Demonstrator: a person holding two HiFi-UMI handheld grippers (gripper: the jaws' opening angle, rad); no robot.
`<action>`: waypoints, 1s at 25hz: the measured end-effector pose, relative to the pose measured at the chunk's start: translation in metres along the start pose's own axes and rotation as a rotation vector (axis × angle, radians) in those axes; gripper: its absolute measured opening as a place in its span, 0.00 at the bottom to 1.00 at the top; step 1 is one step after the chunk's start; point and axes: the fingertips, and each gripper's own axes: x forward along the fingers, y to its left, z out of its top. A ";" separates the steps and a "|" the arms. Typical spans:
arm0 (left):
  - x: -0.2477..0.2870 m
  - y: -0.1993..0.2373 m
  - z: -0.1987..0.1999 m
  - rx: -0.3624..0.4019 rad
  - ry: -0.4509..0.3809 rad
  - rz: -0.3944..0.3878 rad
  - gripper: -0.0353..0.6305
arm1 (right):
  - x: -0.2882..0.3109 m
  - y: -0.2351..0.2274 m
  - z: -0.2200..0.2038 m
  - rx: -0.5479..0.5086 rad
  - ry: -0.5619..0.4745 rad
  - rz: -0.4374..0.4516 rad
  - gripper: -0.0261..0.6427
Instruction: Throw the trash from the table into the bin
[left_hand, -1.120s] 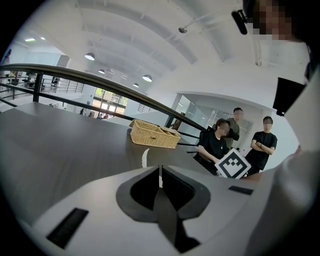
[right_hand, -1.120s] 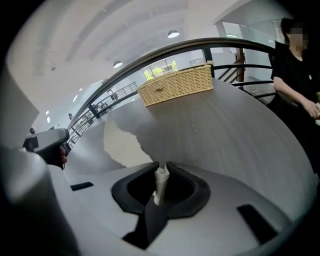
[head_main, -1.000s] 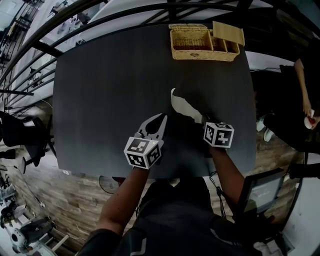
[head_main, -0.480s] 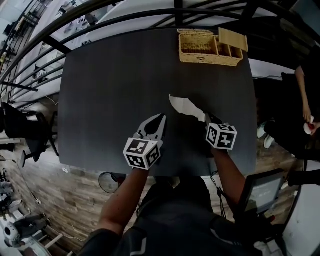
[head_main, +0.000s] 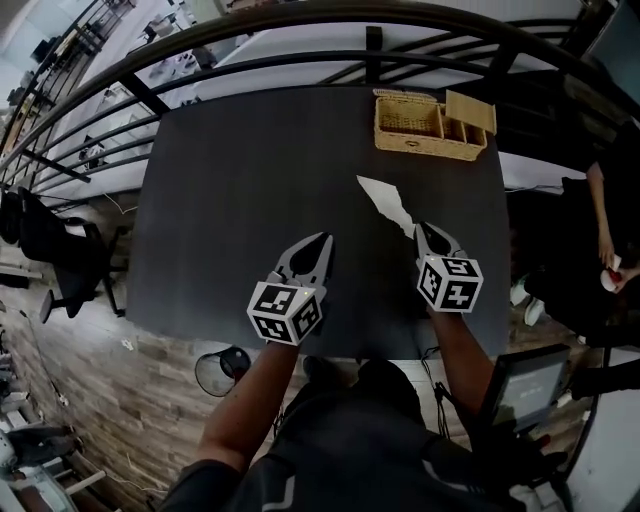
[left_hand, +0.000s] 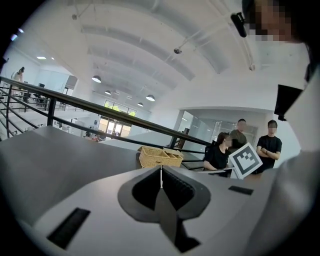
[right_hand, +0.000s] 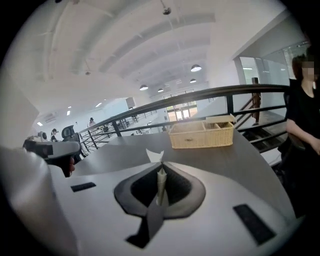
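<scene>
Lifted off the table (head_main: 240, 200) since a second before, the paper (head_main: 385, 200) was pinched between the closed jaws of the right gripper (head_main: 422, 231). The left gripper (head_main: 324, 241) was pressed together, empty. A divided wicker basket (head_main: 432, 128) was seen at the far edge, and a bin (head_main: 222, 370) on the wooden floor.
</scene>
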 end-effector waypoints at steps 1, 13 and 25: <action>-0.005 0.000 0.004 0.001 -0.012 0.005 0.07 | -0.003 0.006 0.008 -0.012 -0.018 0.012 0.05; -0.099 0.036 0.042 -0.014 -0.177 0.186 0.07 | -0.012 0.117 0.059 -0.087 -0.095 0.229 0.05; -0.261 0.090 0.044 -0.052 -0.313 0.494 0.07 | -0.013 0.291 0.043 -0.211 -0.036 0.537 0.05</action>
